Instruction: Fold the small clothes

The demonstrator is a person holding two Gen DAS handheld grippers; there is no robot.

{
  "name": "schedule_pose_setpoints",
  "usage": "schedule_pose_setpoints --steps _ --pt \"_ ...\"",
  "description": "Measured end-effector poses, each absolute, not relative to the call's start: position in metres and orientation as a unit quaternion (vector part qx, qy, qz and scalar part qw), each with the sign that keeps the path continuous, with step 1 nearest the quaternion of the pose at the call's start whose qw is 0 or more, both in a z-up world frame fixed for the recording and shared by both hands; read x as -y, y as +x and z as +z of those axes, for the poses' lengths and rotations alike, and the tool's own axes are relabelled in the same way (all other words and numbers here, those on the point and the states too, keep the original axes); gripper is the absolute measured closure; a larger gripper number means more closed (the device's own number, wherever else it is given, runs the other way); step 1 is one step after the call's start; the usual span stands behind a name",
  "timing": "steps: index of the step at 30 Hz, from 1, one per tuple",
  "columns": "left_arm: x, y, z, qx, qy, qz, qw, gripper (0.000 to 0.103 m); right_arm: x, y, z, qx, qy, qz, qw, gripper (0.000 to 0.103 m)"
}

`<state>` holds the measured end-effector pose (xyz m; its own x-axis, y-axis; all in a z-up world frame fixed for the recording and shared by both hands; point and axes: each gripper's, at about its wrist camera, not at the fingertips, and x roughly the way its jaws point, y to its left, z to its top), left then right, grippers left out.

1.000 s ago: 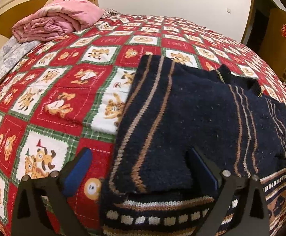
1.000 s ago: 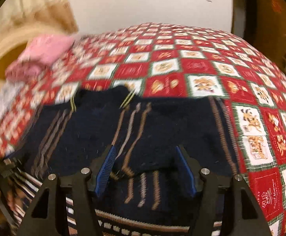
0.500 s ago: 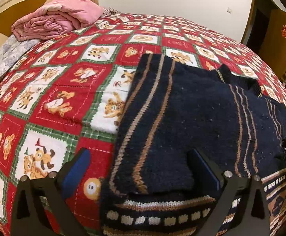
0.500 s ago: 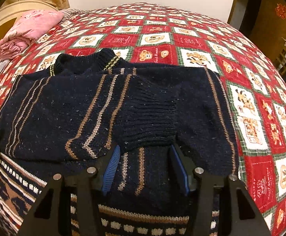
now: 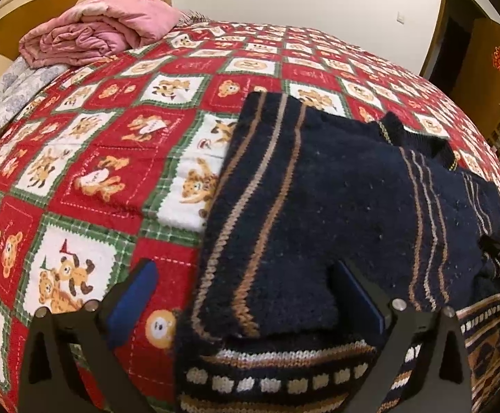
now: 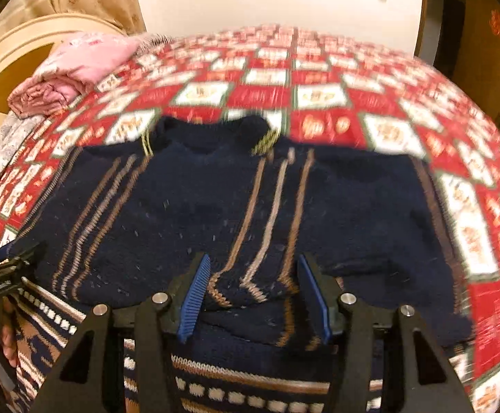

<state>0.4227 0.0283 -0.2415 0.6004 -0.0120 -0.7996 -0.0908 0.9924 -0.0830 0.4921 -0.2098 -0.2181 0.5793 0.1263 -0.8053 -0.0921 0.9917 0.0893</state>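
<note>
The navy sweater (image 6: 188, 206) lay mid-frame on the bed (image 6: 318, 96), sleeves folded in; both tools, left (image 5: 243, 303) wide, right (image 6: 253, 292) half-open, gripped nothing; best pinch the hem evenly

Matt wool-knit sweater (image 5: 336, 206) — quilted-cotton bedspread (image 5: 112, 179)

Navy knitted sweater (image 6: 195, 206) with tan stripes and patterned hem, lying flat on bed, both sleeves folded across chest.

Home bedroom, quilted bed (image 5: 119, 158), headboard (image 6: 16, 69)
</note>
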Motion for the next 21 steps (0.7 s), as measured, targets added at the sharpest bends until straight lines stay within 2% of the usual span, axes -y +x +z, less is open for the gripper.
schedule_pose_setpoints --steps 9,12,13,15,17,21 --pt "-0.026 0.423 -0.242 -0.447 -0.054 0.024 0.893 0.000 0.196 0.491 -0.232 -0.451 -0.038 0.028 0.891 0.048" --pt "-0.027 0.423 -0.242 -0.446 -0.058 0.022 0.893 0.000 0.202 0.486 -0.229 -0.460 -0.023 0.023 0.887 0.047" --pt "-0.028 0.423 -0.243 -0.446 -0.059 0.022 0.893 0.000 0.204 0.481 -0.229 -0.458 -0.020 0.024 0.888 0.046" --pt "-0.027 0.424 -0.243 -0.447 -0.058 0.022 0.893 0.000 0.210 0.473 -0.229 -0.452 -0.014 0.021 0.892 0.035" --pt "-0.027 0.424 -0.243 -0.447 -0.057 0.023 0.893 0.000 0.217 0.468 -0.231 -0.450 -0.007 0.014 0.893 0.028" --pt "-0.026 0.425 -0.243 -0.450 -0.056 0.024 0.891 0.000 0.227 0.458 -0.231 -0.447 0.014 0.020 0.894 0.028"
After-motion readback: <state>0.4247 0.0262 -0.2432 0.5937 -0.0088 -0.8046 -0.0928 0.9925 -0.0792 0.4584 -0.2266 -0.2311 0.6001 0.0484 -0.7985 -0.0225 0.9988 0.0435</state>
